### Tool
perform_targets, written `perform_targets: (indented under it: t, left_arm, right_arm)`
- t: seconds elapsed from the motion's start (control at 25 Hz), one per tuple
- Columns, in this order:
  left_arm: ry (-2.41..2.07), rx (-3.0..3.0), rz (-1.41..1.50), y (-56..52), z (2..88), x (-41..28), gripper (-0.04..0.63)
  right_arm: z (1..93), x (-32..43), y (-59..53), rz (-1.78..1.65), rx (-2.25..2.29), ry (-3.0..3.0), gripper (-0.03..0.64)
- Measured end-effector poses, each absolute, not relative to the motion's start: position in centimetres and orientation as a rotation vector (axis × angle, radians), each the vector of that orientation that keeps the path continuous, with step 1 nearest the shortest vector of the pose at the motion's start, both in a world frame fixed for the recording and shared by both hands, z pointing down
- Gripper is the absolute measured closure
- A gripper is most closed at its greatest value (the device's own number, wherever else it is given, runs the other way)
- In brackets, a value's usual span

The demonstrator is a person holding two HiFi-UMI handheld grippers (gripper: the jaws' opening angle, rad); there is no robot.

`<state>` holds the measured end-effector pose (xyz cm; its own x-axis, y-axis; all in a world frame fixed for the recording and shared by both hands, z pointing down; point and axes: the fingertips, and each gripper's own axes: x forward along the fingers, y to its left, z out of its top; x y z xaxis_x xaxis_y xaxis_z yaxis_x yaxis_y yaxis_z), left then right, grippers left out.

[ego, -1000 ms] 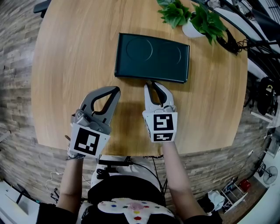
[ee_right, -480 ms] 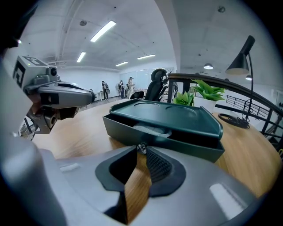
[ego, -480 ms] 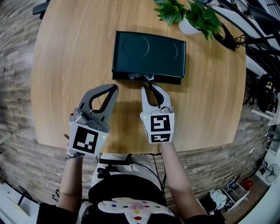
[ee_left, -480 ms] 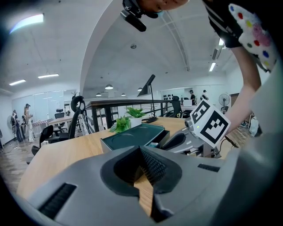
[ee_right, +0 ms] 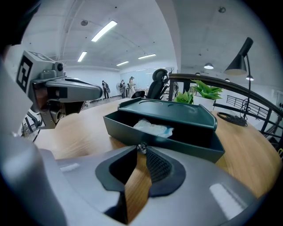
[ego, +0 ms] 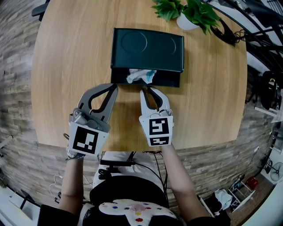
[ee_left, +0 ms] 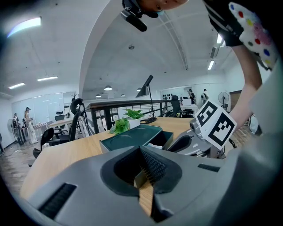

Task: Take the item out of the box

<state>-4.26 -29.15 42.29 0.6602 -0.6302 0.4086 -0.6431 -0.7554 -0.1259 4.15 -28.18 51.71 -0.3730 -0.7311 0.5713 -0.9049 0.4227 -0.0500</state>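
Idling left tongs: closed on nothing, tips together above the bare counter, just short of the box's left front corner. They hold the same spot as a second ago and take no part in the pull.

Drawer: a second ago it was flush with the box front. Half a second ago it showed as a thin slot. Now it stands well out toward the person, and its inside is open to view from above.

Packet: this is the change that matters, because it was hidden a second ago. A crumpled white wrapper with a blue edge now lies in the left half of the drawer, partly under the lip of the box. Nothing is touching it yet.

Right tongs: closed on the small metal knob at the middle of the drawer front. The right gripper view shows the knob pinched at the very tips. This grip appears to be what has drawn the drawer out.

Box: dark green, with two round dimples in its top. It sits flat on the counter and its body looks undisturbed by the pull.

Plant: in a white pot beyond the box's right rear corner, clear of the work.

Meaning for the task: the way in is now open, but the packet is not yet out. The likely next step is for one pair of tongs to open and reach into the drawer, and the left pair is free and nearest the packet.
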Motion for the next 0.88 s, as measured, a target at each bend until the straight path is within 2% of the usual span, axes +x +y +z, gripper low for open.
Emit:
perform_targets:
  t: [0.88]
  left_arm:
    - [-1.081,2.859,0.670,-27.4,41.4,-3.9,0.591]
  right_arm:
    - [51.9,4.2,-24.3,0.522,1.358,-2.212,0.543]
